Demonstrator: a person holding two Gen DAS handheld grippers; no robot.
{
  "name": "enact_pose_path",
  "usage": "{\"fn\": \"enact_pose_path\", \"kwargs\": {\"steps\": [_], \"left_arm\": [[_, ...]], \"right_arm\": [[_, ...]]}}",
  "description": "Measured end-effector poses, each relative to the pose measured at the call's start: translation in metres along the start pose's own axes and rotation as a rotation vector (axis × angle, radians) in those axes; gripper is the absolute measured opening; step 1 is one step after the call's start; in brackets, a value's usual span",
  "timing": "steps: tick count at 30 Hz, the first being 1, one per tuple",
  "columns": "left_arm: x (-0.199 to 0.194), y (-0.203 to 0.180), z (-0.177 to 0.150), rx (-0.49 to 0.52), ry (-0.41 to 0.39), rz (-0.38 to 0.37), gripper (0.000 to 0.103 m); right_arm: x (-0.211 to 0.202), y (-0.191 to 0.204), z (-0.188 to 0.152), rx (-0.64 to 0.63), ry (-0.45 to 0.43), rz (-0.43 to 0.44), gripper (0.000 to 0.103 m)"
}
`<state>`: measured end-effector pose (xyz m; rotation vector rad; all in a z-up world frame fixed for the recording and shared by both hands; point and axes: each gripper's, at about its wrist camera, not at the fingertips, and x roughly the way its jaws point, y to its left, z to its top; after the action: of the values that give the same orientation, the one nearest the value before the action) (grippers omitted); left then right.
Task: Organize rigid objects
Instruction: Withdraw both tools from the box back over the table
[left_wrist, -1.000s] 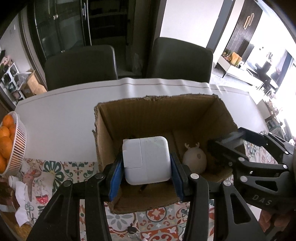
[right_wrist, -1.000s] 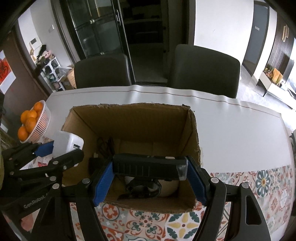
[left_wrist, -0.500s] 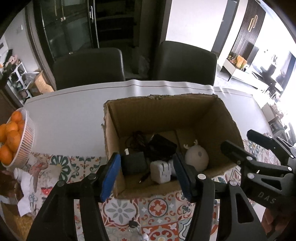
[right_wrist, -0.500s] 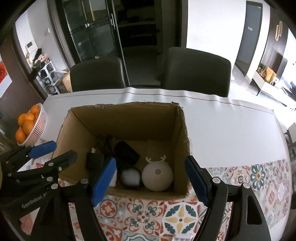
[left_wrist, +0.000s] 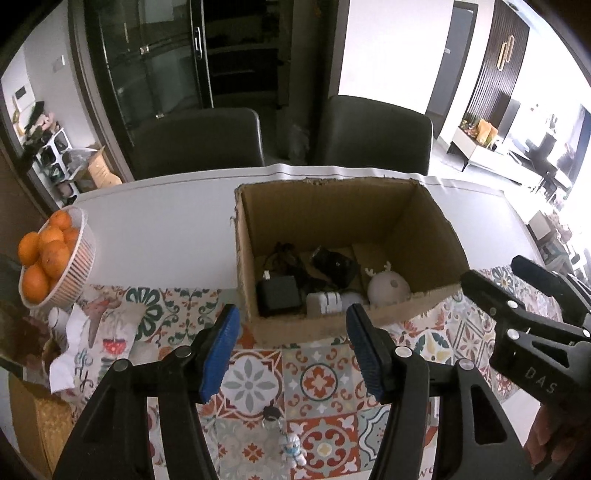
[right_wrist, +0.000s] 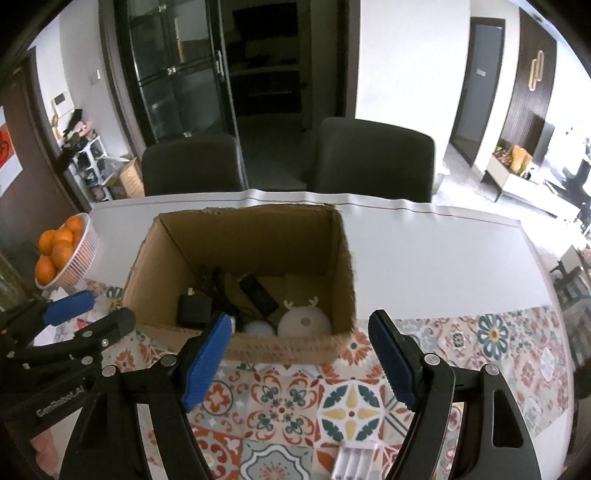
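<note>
Cardboard box (left_wrist: 332, 325) sits just beyond both empty tongs (left_wrist: 291, 350), seemingly untouched.

1 box (left_wrist: 280, 328) at 12 o'clock, 2 chairs (left_wrist: 199, 140) behind, approx 7 oranges (left_wrist: 55, 254) at 9, 1 keychain (left_wrist: 291, 448).

"DAS" on right gripper (left_wrist: 532, 291); "GenRobot.AI" on left gripper (right_wrist: 88, 310).

Ahead of us, beyond the white table (left_wrist: 155, 221), we see two dark chairs (left_wrist: 199, 140) against a black glass-door cabinet (right_wrist: 177, 74). White walls (left_wrist: 388, 48) rise behind; bright daylight floods the living area (left_wrist: 524, 147) off to our right.
</note>
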<state>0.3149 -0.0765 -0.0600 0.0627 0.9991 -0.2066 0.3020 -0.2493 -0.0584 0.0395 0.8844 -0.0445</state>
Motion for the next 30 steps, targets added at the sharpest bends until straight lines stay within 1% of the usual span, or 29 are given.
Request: {"fn": "enact_pose_path", "kwargs": {"steps": [3,5,10,13,18,23,30], "left_arm": [[-0.008,0.002,-0.013,-0.01,-0.01,0.007,0.059],[-0.011,0.002,-0.021,-0.016,-0.02,0.008,0.059],[-0.019,0.001,-0.045,-0.031,-0.038,0.012,0.059],[-0.022,-0.001,-0.059,-0.039,-0.042,0.006,0.059],[-0.029,-0.003,-0.081,-0.047,-0.061,0.012,0.059],[-0.031,-0.007,-0.101,-0.058,-0.062,0.03,0.059],[-0.026,-0.009,-0.128,-0.093,-0.04,0.031,0.059]], "right_arm": [[-0.009,0.0,-0.008,0.007,-0.023,-0.017,0.077],[-0.017,0.001,-0.015,0.013,-0.053,-0.027,0.077],[-0.037,0.002,-0.042,0.03,-0.119,-0.036,0.077],[-0.043,0.001,-0.056,0.045,-0.141,-0.034,0.077],[-0.051,0.0,-0.077,0.067,-0.163,-0.02,0.077],[-0.055,-0.001,-0.098,0.08,-0.19,-0.043,0.077],[-0.054,-0.01,-0.128,0.144,-0.165,-0.059,0.077]]}}
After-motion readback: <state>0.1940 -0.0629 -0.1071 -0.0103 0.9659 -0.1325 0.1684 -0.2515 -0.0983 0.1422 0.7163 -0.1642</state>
